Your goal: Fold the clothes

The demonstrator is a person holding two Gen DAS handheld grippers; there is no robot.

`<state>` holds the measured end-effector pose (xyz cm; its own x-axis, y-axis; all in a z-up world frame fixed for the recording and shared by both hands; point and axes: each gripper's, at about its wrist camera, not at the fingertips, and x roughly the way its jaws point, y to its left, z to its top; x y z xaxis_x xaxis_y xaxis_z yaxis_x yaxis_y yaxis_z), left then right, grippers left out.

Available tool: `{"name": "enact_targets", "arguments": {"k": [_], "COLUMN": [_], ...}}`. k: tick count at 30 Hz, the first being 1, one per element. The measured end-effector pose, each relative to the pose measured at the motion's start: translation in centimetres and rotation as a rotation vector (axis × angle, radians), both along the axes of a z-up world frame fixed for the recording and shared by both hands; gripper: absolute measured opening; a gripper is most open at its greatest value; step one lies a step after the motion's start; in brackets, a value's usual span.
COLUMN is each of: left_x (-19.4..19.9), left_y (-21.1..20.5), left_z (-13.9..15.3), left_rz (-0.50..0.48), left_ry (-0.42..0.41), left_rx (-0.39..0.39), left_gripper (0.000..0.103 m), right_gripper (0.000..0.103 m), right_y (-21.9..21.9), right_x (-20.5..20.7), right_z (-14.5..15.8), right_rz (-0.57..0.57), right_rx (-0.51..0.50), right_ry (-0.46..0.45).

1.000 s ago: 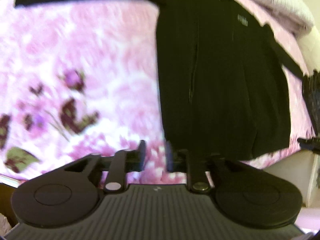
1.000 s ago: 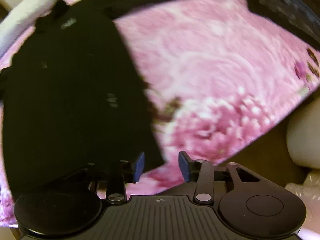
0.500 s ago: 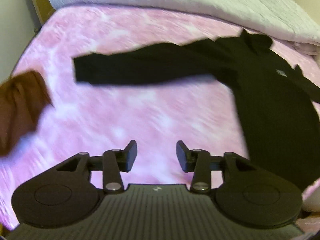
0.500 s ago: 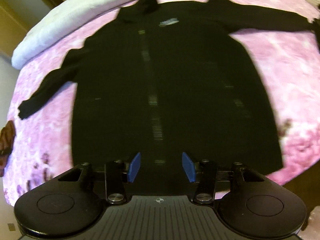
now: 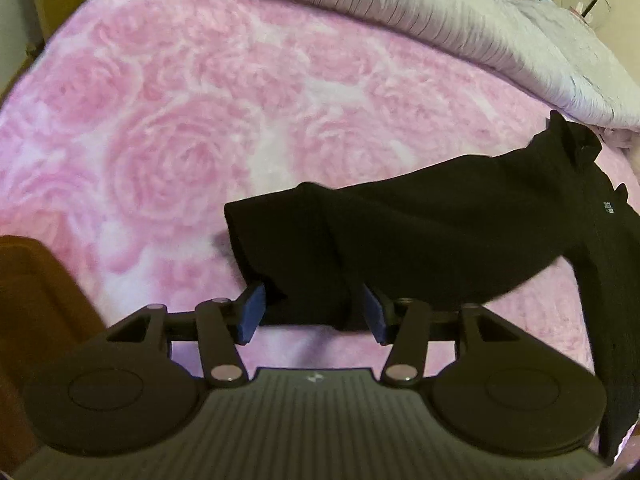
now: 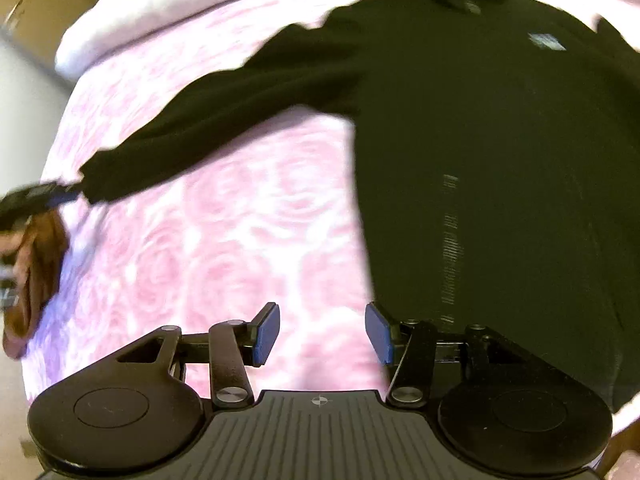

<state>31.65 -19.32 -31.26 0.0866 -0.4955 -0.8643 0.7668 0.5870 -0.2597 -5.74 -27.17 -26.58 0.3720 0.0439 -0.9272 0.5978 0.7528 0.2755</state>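
One black jacket lies face up on the pink rose-pattern blanket, filling the right half of the right wrist view with its collar at the top edge. Its sleeve extends sideways from the body; in the left wrist view the cuff end sits at frame centre, between the blue pads of the left gripper. The jaws stand apart on either side of the cuff, not yet pressed onto it. The right gripper hangs spread wide and empty, over bare blanket just beside the jacket's side edge. Open pink blanket occupies the upper left and centre left of both views. A grey quilt borders the blanket along the top of the left wrist view. A brown garment lies at the left edge of the right wrist view, near the cuff.
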Motion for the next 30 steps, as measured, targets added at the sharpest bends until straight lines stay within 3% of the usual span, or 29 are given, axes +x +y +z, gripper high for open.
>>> {"name": "enact_targets", "arguments": {"k": [2,3,6,9,15,19,24,30], "left_x": [0.5,0.7,0.7,0.2,0.0,-0.4,-1.6,-5.5], "left_y": [0.2,0.3,1.7,3.1,3.6,3.4,4.5,3.2], "left_z": [-0.4,-0.7,-0.1,-0.3,-1.2,-1.0,1.8,6.6], "left_rz": [-0.008,-0.012,-0.051,-0.099,-0.117,-0.151,-0.187,-0.266], "left_ry": [0.043,0.064,0.087,0.082,0.086,0.067,-0.006,-0.055], "left_rx": [-0.029,-0.043,-0.052,0.0,0.026,0.072,0.088,0.052], "left_gripper": [0.027,0.008,0.004,0.004,0.005,0.012,0.013,0.028], "right_gripper": [0.051,0.051,0.051,0.051,0.051,0.051,0.051,0.052], "right_y": [0.9,1.0,0.9,0.7,0.8,0.8,0.7,-0.5], "right_x": [1.4,1.9,2.7,3.2,3.1,2.2,0.7,-3.9], "right_z": [-0.1,-0.2,-0.2,0.0,0.6,1.3,3.0,5.8], "right_rz": [0.03,0.033,0.013,-0.019,-0.056,-0.082,-0.15,-0.362], "right_rx": [-0.01,-0.014,-0.025,-0.036,-0.042,-0.053,-0.083,-0.174], "right_ry": [0.013,0.021,0.034,0.037,0.065,0.074,0.055,0.065]}}
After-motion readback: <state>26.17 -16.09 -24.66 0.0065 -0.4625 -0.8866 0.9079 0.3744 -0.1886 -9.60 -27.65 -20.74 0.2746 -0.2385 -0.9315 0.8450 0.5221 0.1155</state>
